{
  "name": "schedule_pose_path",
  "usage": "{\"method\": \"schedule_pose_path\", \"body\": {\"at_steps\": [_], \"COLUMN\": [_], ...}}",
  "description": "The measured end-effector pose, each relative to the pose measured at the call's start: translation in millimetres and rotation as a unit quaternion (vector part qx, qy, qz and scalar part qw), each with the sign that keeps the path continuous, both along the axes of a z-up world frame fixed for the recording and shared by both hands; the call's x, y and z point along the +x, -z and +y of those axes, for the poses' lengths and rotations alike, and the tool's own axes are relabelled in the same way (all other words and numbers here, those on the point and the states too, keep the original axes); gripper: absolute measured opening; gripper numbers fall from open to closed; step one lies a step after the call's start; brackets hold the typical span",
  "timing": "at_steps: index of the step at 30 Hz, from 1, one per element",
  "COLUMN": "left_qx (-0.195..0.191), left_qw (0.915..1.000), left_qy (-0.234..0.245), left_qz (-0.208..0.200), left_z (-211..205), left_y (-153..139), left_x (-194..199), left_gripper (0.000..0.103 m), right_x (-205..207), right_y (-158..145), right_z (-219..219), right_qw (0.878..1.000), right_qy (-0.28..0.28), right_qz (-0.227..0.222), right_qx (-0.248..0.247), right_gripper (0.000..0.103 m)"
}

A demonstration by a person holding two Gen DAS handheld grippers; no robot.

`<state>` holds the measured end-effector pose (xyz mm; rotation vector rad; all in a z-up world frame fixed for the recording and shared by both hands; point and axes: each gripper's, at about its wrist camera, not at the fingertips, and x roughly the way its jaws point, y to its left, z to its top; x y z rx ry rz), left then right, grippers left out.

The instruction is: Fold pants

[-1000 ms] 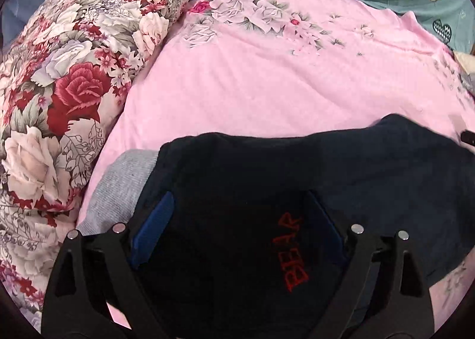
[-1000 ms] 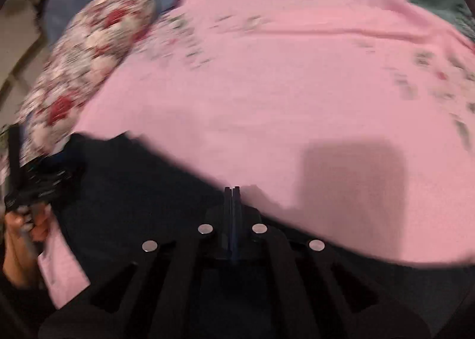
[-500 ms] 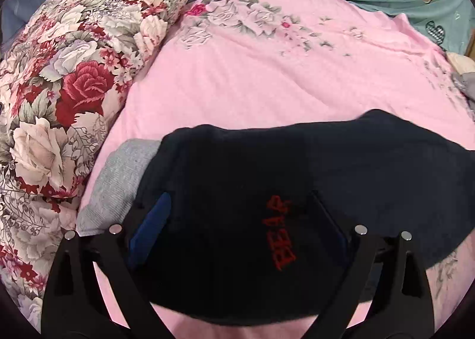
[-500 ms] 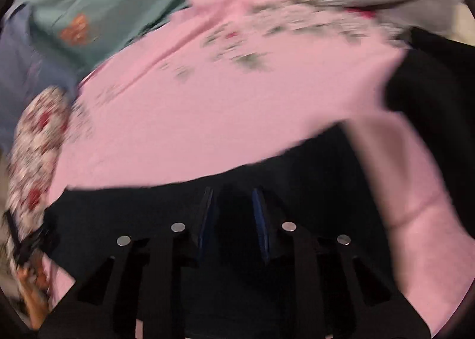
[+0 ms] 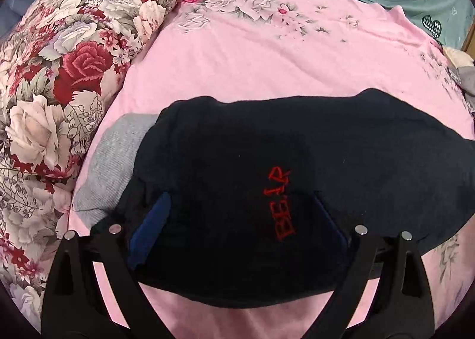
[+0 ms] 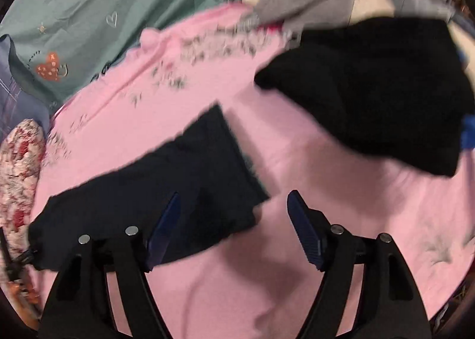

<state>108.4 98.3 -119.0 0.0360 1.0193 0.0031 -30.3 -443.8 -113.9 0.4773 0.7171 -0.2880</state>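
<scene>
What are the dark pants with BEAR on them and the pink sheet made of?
The dark pants look like soft, matte knit, maybe fleece: no shine, thick rounded edges, red stitched lettering. The pink sheet looks like thin woven cotton with a printed flower pattern, lying flat with small wrinkles. Neither is certain from looks alone.
</scene>
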Motion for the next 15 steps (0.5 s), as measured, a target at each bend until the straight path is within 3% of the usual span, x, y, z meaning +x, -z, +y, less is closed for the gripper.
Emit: {"method": "schedule_pose_path", "body": {"at_steps": [2,4,6,7,8,10,11,13,15], "left_qx": [-0.002,-0.004,-0.008,-0.007,-0.002,0.004,0.003,-0.002,-0.013], "left_qw": [1.0000,0.9999,1.0000,1.0000,1.0000,1.0000,1.0000,1.0000,0.9999], "left_qy": [-0.007,-0.011,-0.005,-0.002,0.002,0.003,0.002,-0.002,-0.006], "left_qz": [0.000,-0.002,0.000,0.001,0.002,0.002,0.003,0.005,0.004], "left_z": [4.9,10.7,14.9,15.6,15.3,13.7,13.7,13.0,11.9], "left_y": [0.2,1.4,3.8,4.8,5.7,5.5,5.2,1.4,-3.5], "left_x": [2.2,6.2,9.3,10.3,12.1,12.4,12.7,11.2,7.2], "left_gripper": [0.094,0.094,0.094,0.094,0.094,0.094,0.094,0.094,0.094], "right_x": [7.6,22.3,31.5,31.2,28.1,16.2,8.2,0.1,-4.1], "right_y": [-5.9,10.2,32.7,39.0,43.7,47.2,44.9,34.4,24.0], "right_z": [4.3,6.0,2.2,-1.7,-10.3,-30.2,-35.1,-27.8,-15.8], "right_qw": [0.999,0.992,0.984,0.986,0.986,0.985,0.984,0.990,0.993], "right_qy": [-0.029,-0.084,-0.101,-0.092,-0.087,-0.050,-0.034,-0.027,-0.037], "right_qz": [-0.023,-0.002,0.036,0.043,0.042,0.039,0.028,0.031,0.031], "right_qx": [0.021,0.094,0.140,0.134,0.135,0.158,0.170,0.134,0.108], "right_gripper": [0.059,0.054,0.054,0.043,0.021,0.000,0.000,0.007,0.047]}}
